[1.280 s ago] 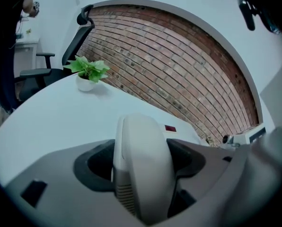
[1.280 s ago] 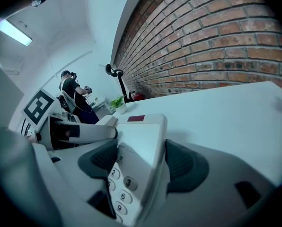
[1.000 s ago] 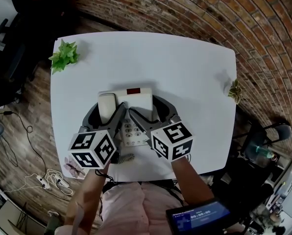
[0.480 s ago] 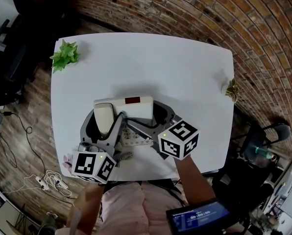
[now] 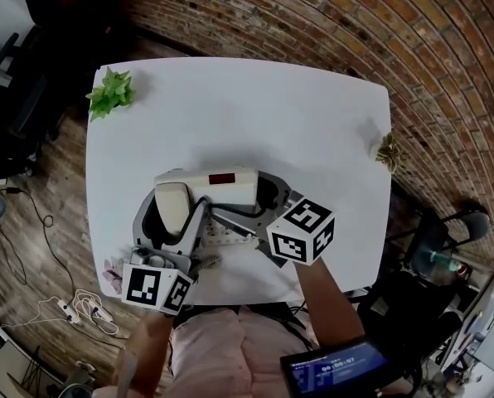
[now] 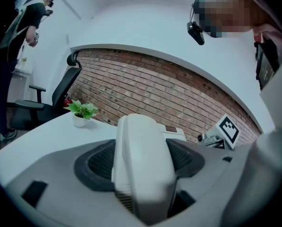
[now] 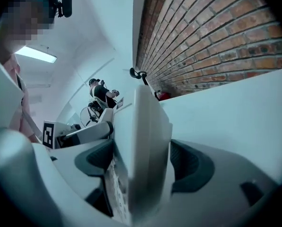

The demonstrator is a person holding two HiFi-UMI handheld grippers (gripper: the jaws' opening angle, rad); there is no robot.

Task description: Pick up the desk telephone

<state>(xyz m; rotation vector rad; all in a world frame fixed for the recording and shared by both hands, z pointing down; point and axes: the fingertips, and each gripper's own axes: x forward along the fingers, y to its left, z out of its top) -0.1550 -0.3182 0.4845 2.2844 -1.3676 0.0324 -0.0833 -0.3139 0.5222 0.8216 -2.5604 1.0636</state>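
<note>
The left gripper (image 5: 172, 215) clamps the handset (image 5: 171, 197); the right gripper (image 5: 259, 210), jaws wide, clamps the base (image 5: 226, 185). The grasp is done; the lift off the table (image 5: 313, 114) seems only begun.

The far half of the table (image 5: 255, 106) is lying open, giving wide passing room from the desk telephone (image 5: 226, 181) out to the far edge. A potted plant (image 5: 108, 95) is standing at the far left corner and a smaller plant (image 5: 388, 150) is sitting at the right edge, both well apart from the telephone. A brick wall (image 5: 330, 23) is closing off the space beyond the table. The near middle is crowded. The left hand-held gripper (image 5: 176, 204) is gripping the handset (image 5: 171, 191) and the right hand-held gripper (image 5: 247, 199) is clamping the telephone's right side, leaving only a narrow gap between them over the keypad (image 5: 220, 231). An office chair (image 5: 7, 73) is standing off the table's left side.
</note>
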